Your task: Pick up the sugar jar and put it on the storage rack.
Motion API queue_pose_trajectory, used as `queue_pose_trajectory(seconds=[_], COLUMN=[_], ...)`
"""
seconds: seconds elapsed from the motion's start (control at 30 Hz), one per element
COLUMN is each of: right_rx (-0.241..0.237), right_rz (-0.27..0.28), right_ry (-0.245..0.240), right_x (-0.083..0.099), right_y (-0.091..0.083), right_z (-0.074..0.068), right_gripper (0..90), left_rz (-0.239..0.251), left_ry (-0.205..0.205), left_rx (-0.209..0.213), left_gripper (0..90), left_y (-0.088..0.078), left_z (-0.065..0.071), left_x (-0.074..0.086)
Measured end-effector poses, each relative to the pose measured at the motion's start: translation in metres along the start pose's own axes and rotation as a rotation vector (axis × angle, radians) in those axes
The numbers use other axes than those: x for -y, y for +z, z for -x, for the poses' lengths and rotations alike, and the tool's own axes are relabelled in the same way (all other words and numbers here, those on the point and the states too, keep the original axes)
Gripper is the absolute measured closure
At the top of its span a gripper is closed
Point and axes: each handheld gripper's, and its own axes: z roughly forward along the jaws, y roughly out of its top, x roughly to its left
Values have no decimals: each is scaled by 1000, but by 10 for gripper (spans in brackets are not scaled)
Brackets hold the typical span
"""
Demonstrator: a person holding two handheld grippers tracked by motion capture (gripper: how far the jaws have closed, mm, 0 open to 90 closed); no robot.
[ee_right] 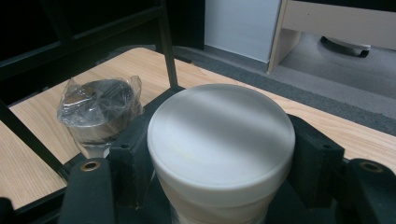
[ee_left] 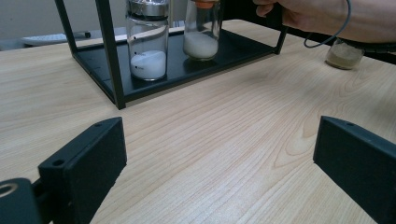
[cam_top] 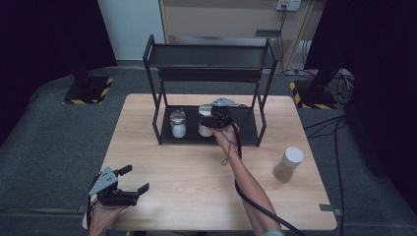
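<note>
Left claw (cam_top: 129, 179) is resting at the near left edge of the surface (cam_top: 196, 172), its jaws standing wide apart with nothing between them; in the left gripper view only bare wood is lying between the two black jaws. Farther in, the right claw (ee_right: 219, 154) is reaching into the lower shelf of the black rack (cam_top: 209, 61), and its jaws are pinching the white-lidded jar (ee_right: 222, 140) just below the lid, pads pressing on both sides. That jar is standing upright on the lower shelf. Just to its left a glass jar (cam_top: 178, 123) with white powder is standing. A third jar (cam_top: 288, 164) is sitting apart at the right.
</note>
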Motion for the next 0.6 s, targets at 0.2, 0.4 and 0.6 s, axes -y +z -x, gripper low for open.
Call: queue_pose_trajectory(seconds=[0.2,0.4,0.6], right_rx=[7,8,4], right_rz=[-2,1,17], right_ry=[0,14,17], right_x=[4,5,11], right_y=[2,2,1], right_z=[0,2,3], right_gripper=[333,332,330], left_rz=[1,-1,-1], left_ry=[0,2,3], left_rx=[-1,0,0], left_gripper=[16,16,15], left_y=[0,0,0], left_z=[0,0,1], left_x=[0,0,0])
